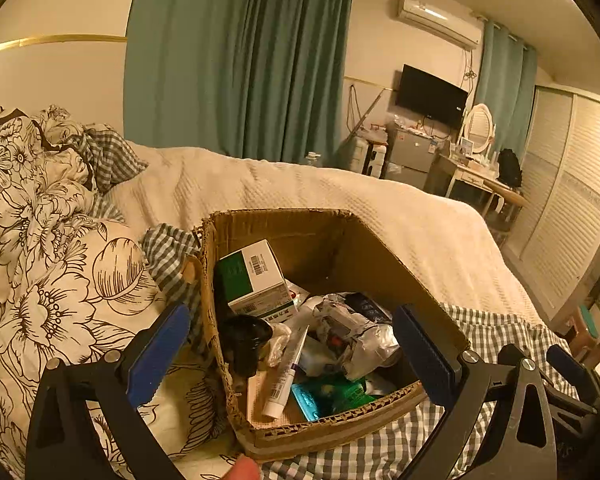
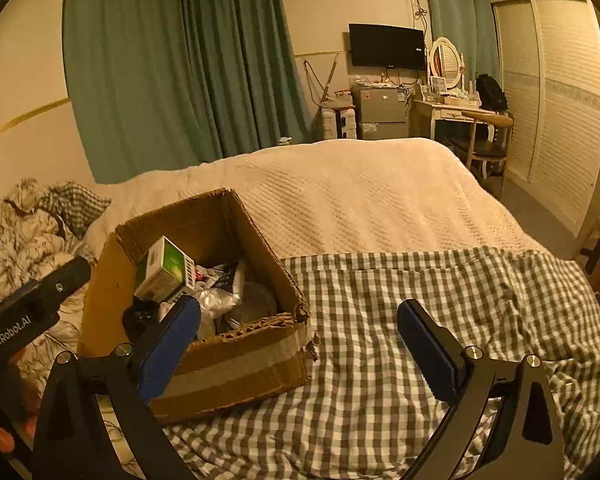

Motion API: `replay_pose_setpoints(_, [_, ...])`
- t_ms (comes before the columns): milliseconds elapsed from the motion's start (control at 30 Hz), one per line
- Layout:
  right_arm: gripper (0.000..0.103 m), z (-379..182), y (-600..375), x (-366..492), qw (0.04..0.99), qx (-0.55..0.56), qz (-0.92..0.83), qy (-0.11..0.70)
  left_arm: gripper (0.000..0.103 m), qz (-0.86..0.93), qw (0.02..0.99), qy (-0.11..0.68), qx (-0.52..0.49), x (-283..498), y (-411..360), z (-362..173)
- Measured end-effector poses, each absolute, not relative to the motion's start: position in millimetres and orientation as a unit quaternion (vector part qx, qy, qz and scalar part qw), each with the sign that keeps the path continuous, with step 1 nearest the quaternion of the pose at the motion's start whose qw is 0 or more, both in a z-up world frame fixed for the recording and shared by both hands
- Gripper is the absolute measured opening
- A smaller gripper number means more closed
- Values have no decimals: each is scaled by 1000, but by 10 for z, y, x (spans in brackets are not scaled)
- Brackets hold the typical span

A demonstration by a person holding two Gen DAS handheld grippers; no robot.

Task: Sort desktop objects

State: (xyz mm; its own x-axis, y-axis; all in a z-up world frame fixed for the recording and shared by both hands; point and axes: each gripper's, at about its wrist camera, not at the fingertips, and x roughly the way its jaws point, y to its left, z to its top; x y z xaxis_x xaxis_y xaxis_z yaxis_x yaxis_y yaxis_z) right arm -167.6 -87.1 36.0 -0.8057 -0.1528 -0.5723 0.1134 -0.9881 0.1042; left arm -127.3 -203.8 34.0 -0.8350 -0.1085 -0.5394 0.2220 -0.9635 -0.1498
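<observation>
An open cardboard box (image 1: pixel 336 428) sits on the bed and holds a green and white carton (image 1: pixel 256 276), a black cup (image 1: pixel 244 338), a white tube (image 1: pixel 286 376), crumpled plastic wrap (image 1: pixel 356 336) and a green packet (image 1: pixel 332 394). My left gripper (image 1: pixel 292 354) is open and empty, just above the box's near side. My right gripper (image 2: pixel 300 346) is open and empty, to the right of the box (image 2: pixel 236 368), over the checked sheet (image 2: pixel 420 304). The carton (image 2: pixel 166 268) shows in the right wrist view too.
A floral duvet (image 1: pixel 40 240) lies bunched left of the box. A cream blanket (image 2: pixel 360 200) covers the far bed. Beyond are green curtains (image 1: pixel 236 60), a wall TV (image 2: pixel 386 46), a small fridge (image 2: pixel 380 110), a dressing table (image 2: pixel 456 110) and a slatted wardrobe (image 2: pixel 560 100).
</observation>
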Motion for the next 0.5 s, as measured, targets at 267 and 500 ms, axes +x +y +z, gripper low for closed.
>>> replay_pose_setpoints(267, [100, 359, -872, -1704, 62, 304, -950, -20, 103, -951, 100, 89, 277, -1318, -1990, 271])
replay_pose_setpoints(500, [100, 328, -855, -1695, 61, 306, -950, -19, 103, -957, 114, 35, 263, -1329, -1819, 187])
